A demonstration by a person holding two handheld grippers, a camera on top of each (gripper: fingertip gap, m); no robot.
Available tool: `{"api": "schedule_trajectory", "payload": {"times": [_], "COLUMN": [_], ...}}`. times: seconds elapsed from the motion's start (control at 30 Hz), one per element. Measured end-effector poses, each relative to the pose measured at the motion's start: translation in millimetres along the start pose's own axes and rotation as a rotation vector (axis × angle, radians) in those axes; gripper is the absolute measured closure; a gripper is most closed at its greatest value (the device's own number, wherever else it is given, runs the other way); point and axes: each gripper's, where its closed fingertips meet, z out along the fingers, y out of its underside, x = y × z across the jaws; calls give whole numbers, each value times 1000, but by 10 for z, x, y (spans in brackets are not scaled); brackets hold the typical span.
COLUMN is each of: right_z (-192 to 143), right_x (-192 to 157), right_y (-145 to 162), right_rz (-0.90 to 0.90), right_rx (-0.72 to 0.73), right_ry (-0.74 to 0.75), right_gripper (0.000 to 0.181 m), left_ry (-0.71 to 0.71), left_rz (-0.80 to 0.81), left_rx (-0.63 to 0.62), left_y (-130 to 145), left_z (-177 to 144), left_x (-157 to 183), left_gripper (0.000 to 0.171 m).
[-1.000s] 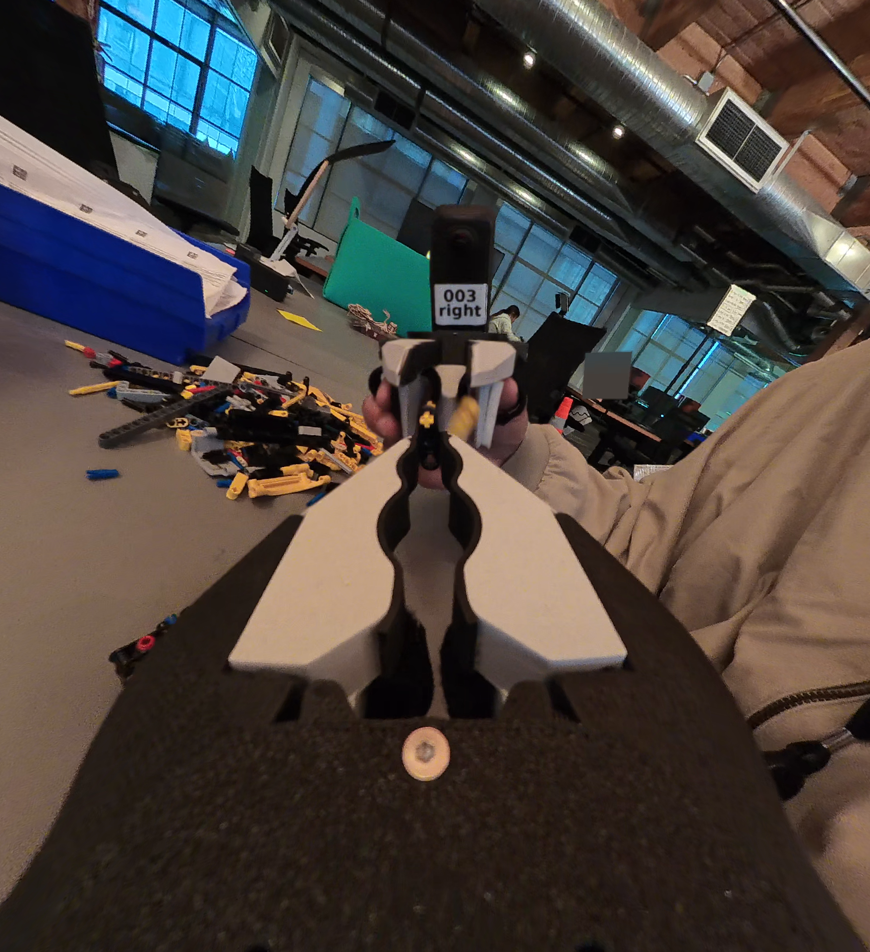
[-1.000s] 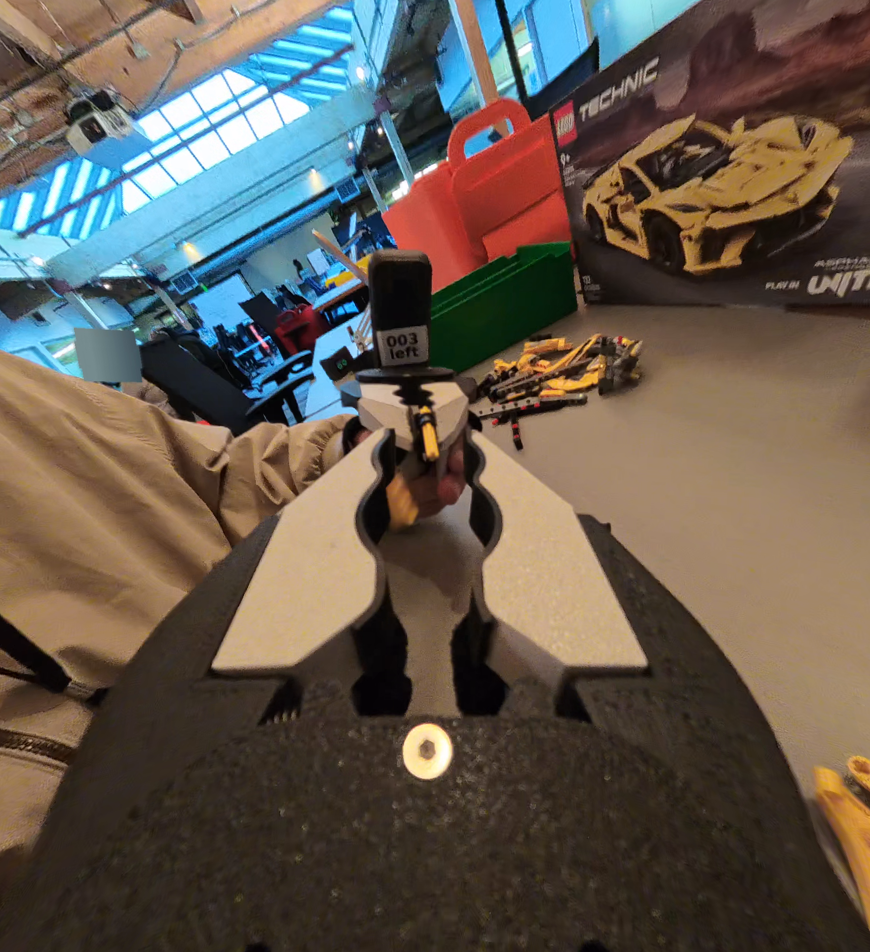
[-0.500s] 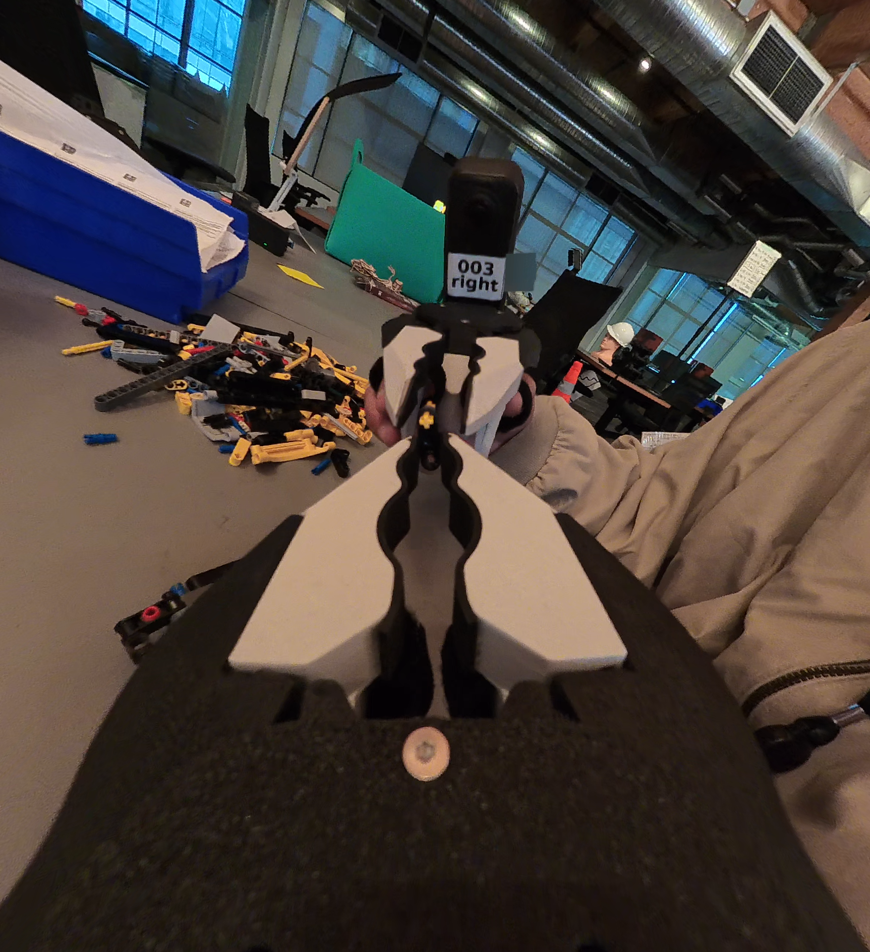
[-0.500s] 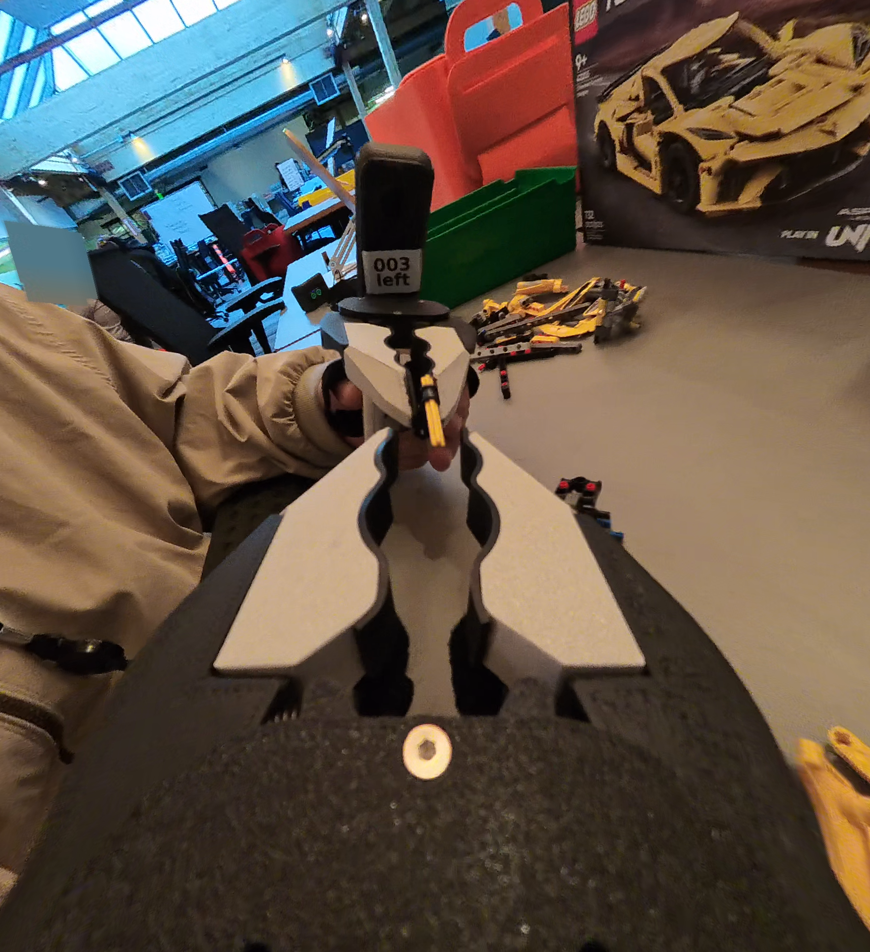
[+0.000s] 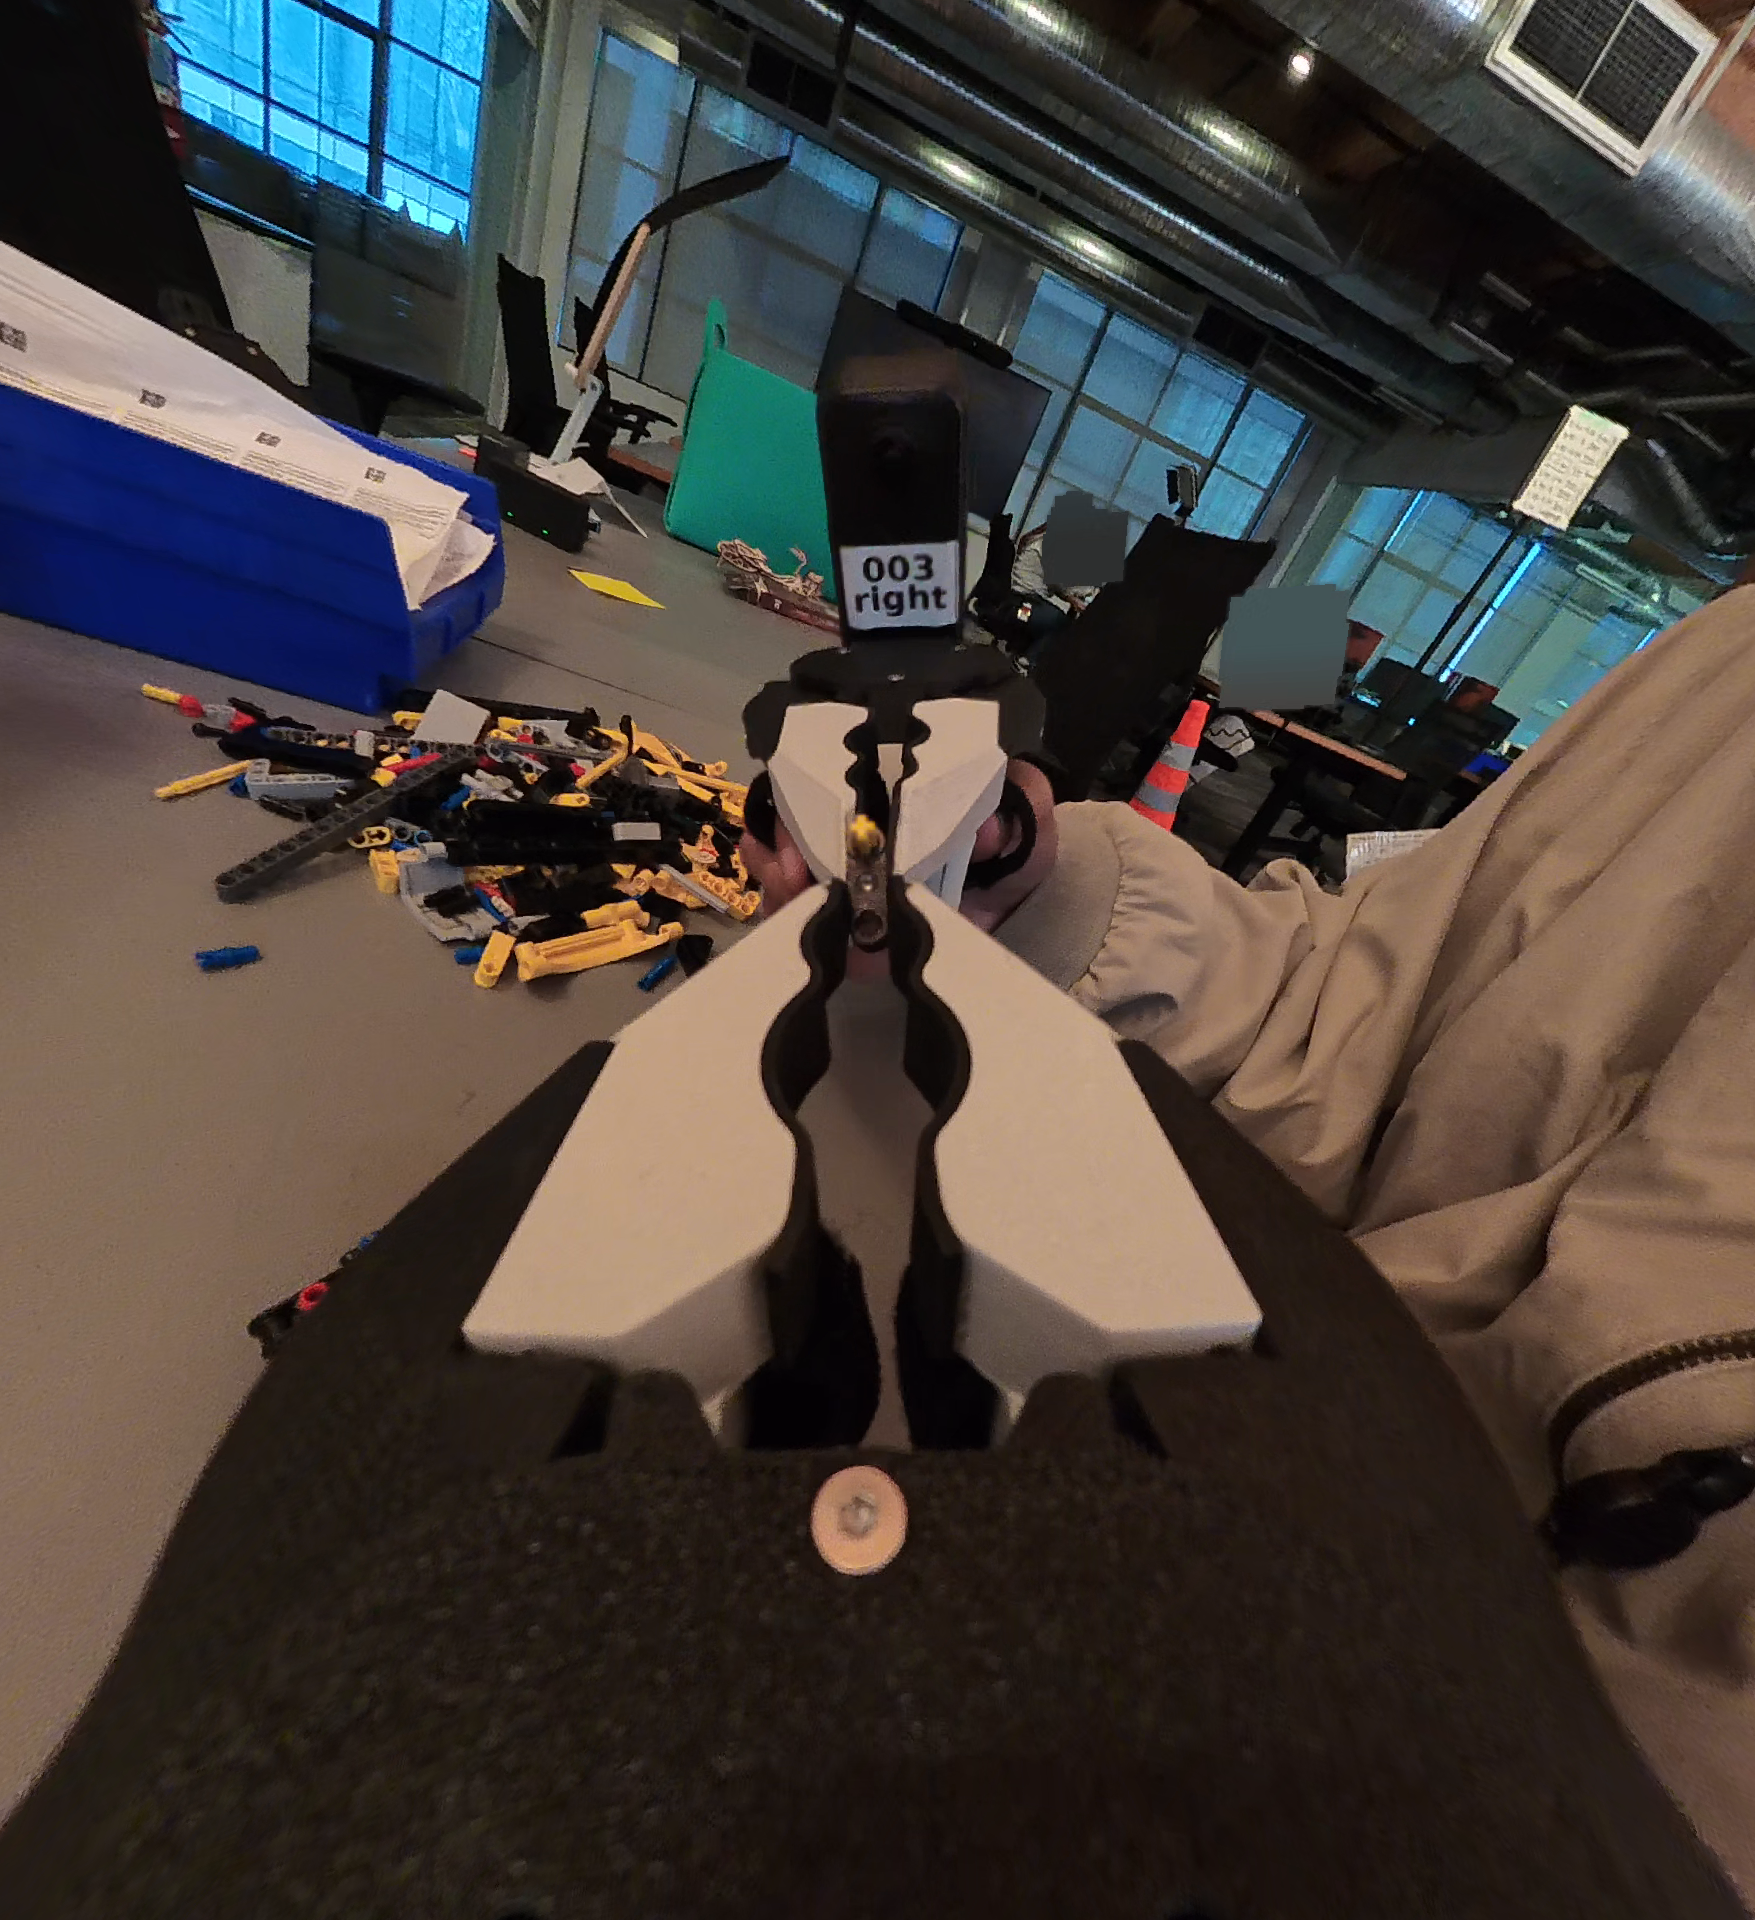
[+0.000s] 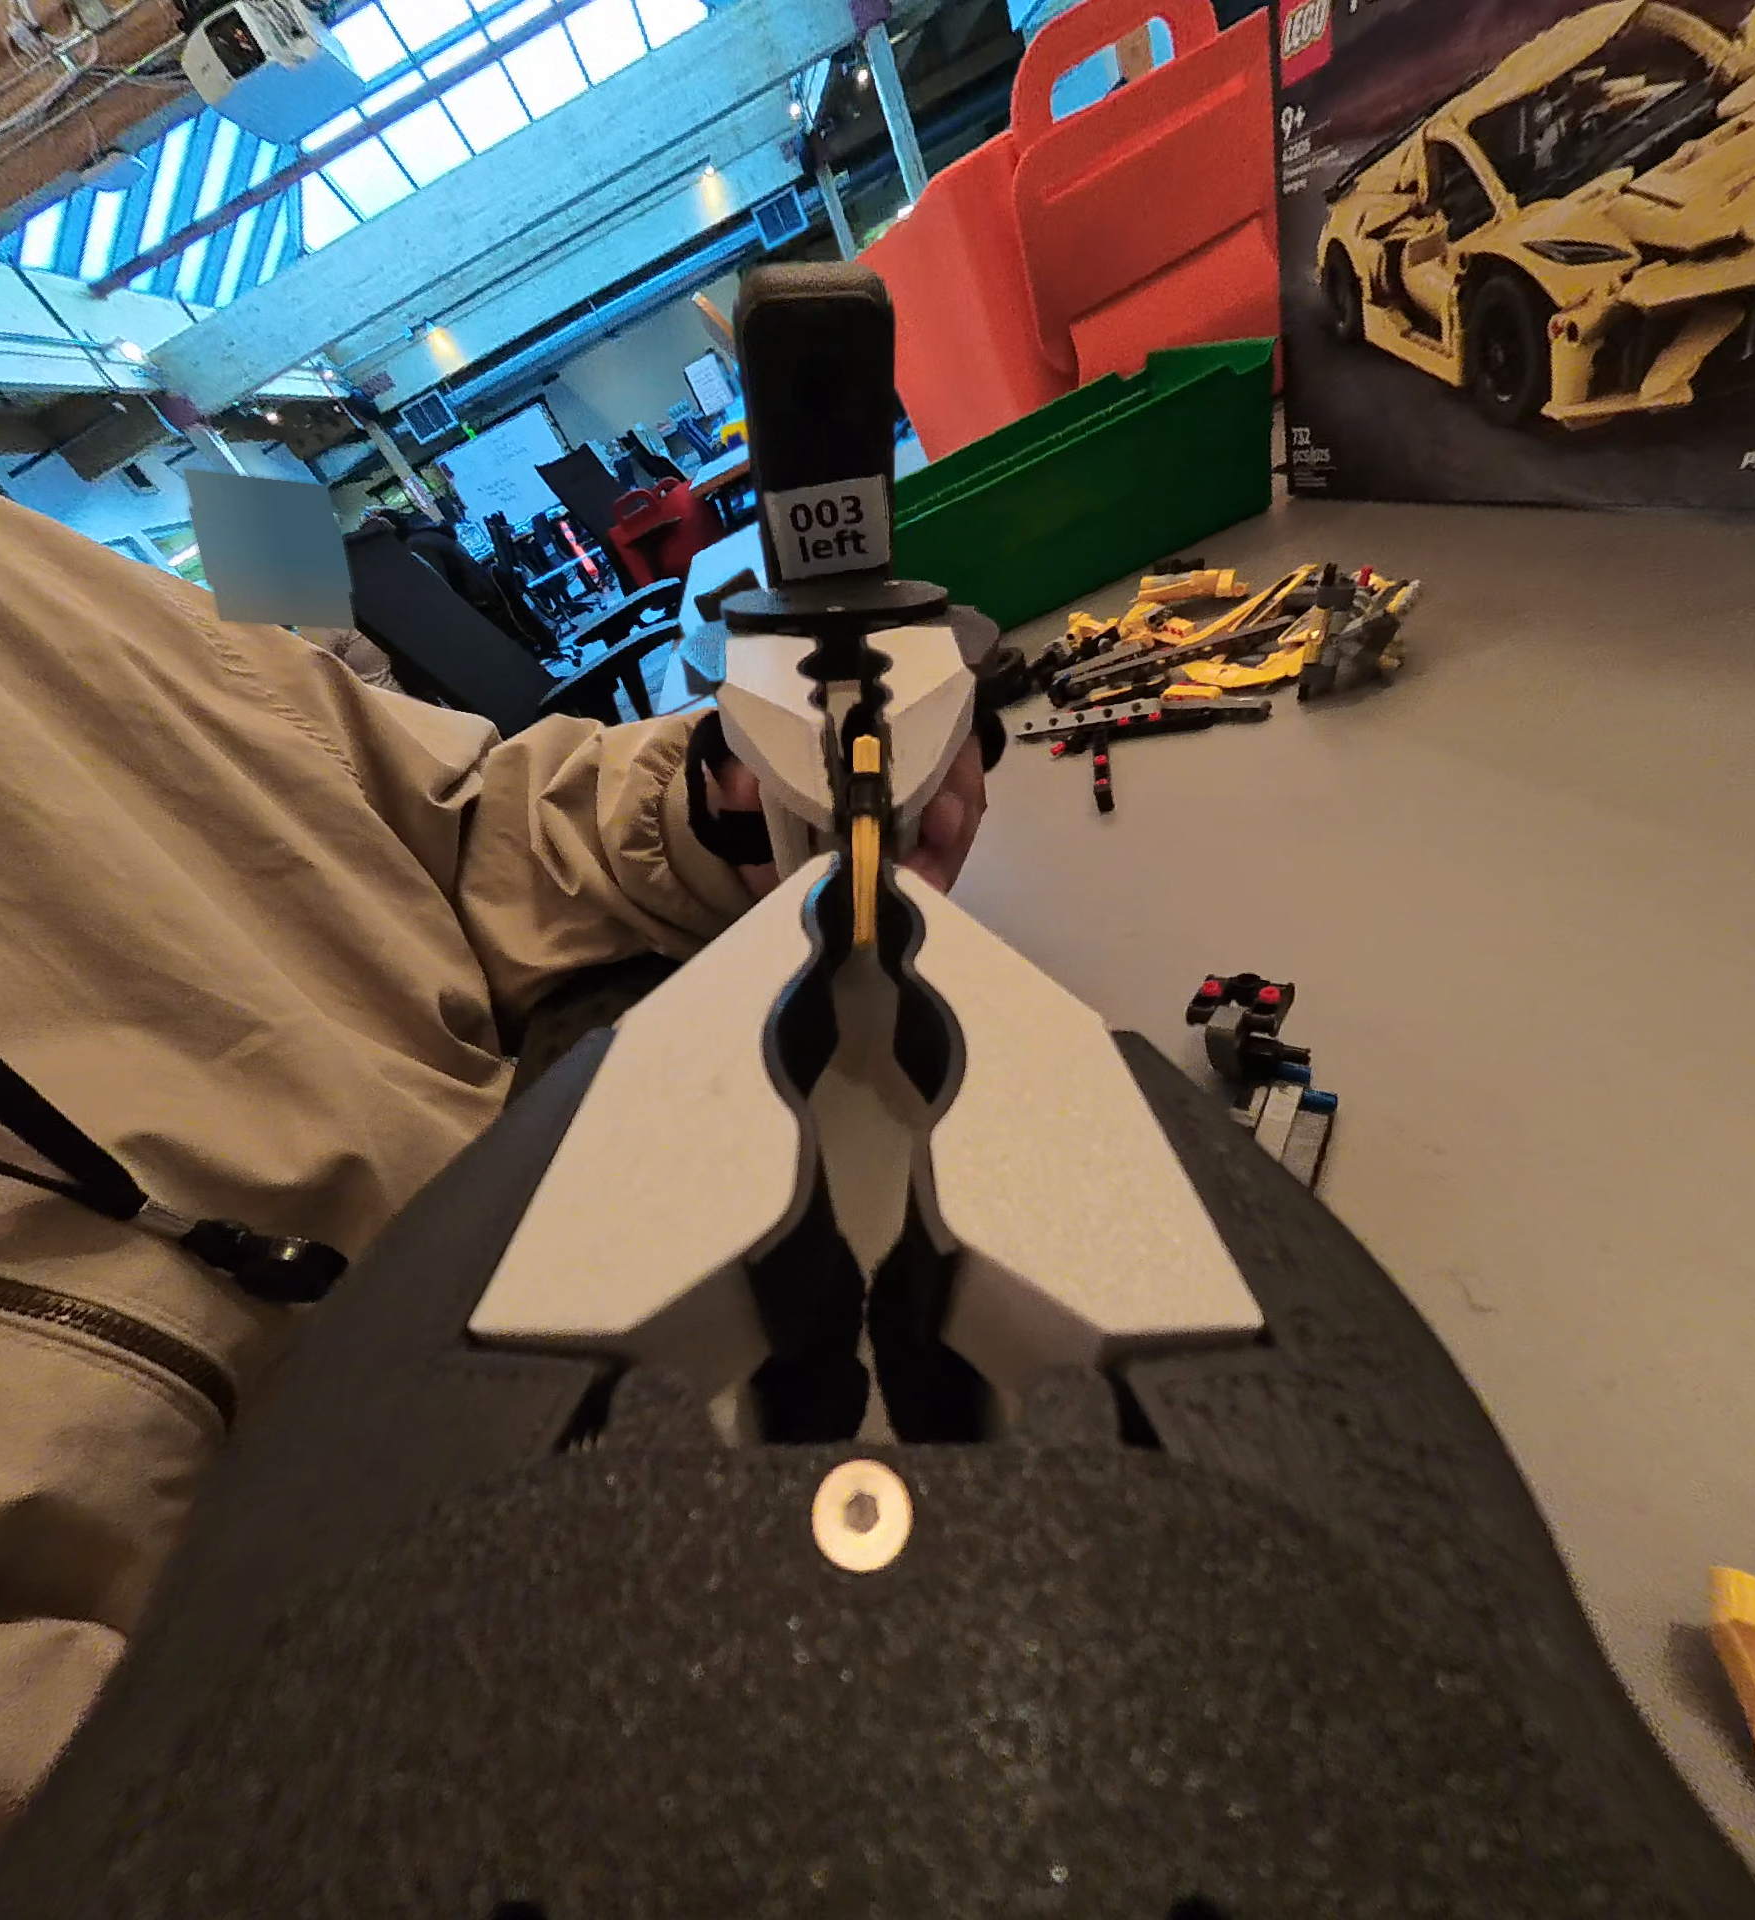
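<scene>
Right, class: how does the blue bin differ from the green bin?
The blue bin is heaped with printed sheets; the green bin shows nothing above its rim. An orange case stands behind the green bin, none behind the blue bin. Both sit on the grey table behind loose bricks.

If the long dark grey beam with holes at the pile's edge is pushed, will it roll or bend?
The long grey beam lies flat on the table, so it would probably slide, not roll. It looks like stiff plastic, likely light. Pushing may disturb the brick pile it touches.
</scene>
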Motion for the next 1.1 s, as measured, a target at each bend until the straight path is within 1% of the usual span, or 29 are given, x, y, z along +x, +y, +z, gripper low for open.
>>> {"api": "schedule_trajectory", "payload": {"times": [0.03, 0.07, 0.1, 0.13, 0.17, 0.2, 0.23, 0.27, 0.3, 0.33, 0.37, 0.4, 0.43, 0.47, 0.53, 0.57, 0.6, 0.63, 0.67, 0.73, 0.77, 0.8, 0.87, 0.97, 1.0, 1.07, 1.1], "right_z": [-18, -100, -248, -403, -522, -614, -712, -886, -1167, -1461, -1697, -1872, -1999, -2070, -2073, -2015, -1883, -1650, -1325, -637, -394, -221, 0, 145, 165, 123, 112], "right_x": [17, 92, 253, 318, 332, 419, 570, 821, 1108, 1295, 1394, 1445, 1482, 1499, 1485, 1464, 1423, 1342, 1203, 790, 629, 536, 487, 409, 403, 447, 431], "right_y": [16, 81, 176, 160, 110, 105, 121, 140, 203, 286, 364, 401, 365, 310, 245, 224, 217, 221, 217, 145, 90, 71, 124, 195, 226, 162, 129], "right_rz": [-2, -3, 6, 60, 99, 92, 81, 67, 29, -33, -68, -86, -118, -152, -188, -192, -186, -161, -117, 16, 90, 155, 224, 272, 281, 251, 249], "right_rx": [-12, -52, -83, -33, 12, 2, -37, -90, -185, -313, -423, -499, -512, -492, -461, -454, -442, -412, -354, -185, -109, -62, -52, -57, -70, -25, -8], "right_ry": [5, 34, 106, 116, 108, 164, 261, 433, 662, 849, 974, 1062, 1144, 1202, 1235, 1222, 1174, 1074, 924, 566, 437, 355, 280, 217, 217, 255, 247], "right_gripper": [178, 178, 178, 178, 179, 179, 178, 178, 178, 178, 178, 178, 176, 174, 168, 163, 161, 159, 155, 151, 151, 151, 149, 156, 161, 174, 175], "left_ry": [-7, -10, -19, -67, -146, -191, -188, -175, -203, -262, -304, -342, -381, -404, -427, -449, -475, -503, -527, -564, -573, -572, -559, -561, -566, -584, -590], "left_rz": [-40, -119, -214, -247, -213, -186, -172, -150, -104, -25, 57, 121, 168, 209, 314, 382, 449, 520, 594, 715, 753, 781, 821, 878, 888, 915, 922], "left_rx": [80, 278, 491, 595, 601, 558, 499, 395, 263, 153, 61, -24, -83, -117, -181, -214, -245, -271, -297, -337, -351, -358, -367, -373, -380, -356, -347], "left_y": [-109, -414, -761, -929, -940, -883, -808, -684, -515, -357, -214, -82, 9, 66, 167, 213, 249, 269, 284, 299, 308, 316, 335, 341, 348, 303, 279], "left_z": [-59, -292, -696, -1040, -1198, -1185, -1059, -863, -670, -530, -418, -329, -267, -213, -130, -110, -101, -98, -95, -89, -82, -70, -42, -22, -22, -13, -9], "left_x": [-36, -137, -317, -499, -623, -675, -652, -601, -583, -595, -592, -596, -609, -602, -569, -572, -583, -593, -597, -597, -590, -574, -533, -509, -513, -494, -479], "left_gripper": [165, 164, 165, 166, 166, 165, 165, 165, 165, 165, 165, 165, 164, 164, 164, 164, 164, 164, 164, 164, 164, 164, 164, 164, 164, 164, 163]}}
